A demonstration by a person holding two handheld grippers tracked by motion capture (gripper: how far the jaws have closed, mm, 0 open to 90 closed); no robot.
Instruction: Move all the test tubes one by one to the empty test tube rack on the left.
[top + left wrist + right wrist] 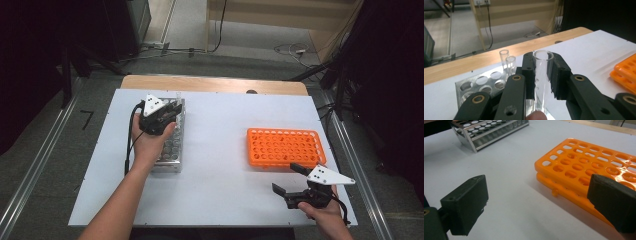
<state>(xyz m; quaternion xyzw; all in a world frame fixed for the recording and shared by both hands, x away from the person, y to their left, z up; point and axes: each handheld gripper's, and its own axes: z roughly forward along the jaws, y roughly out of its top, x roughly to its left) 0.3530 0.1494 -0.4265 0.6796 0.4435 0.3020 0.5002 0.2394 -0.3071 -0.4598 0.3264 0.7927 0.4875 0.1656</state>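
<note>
My left gripper (543, 72) is shut on a clear glass test tube (542, 77), held upright between its black pads. It hovers over the far end of a metal tube rack (172, 145) at the table's left, where my left gripper (167, 114) sits above the rack. Two more glass tubes (507, 61) stand in the rack's far holes. An orange plastic rack (282, 146) lies at the right. My right gripper (289, 179) stands open just in front of the orange rack (586, 170), nothing between its jaws.
A white sheet (220, 150) covers the wooden table (215, 84). Cables lie on the floor beyond the far edge. Dark stands flank both sides. White surface stretches between the two racks.
</note>
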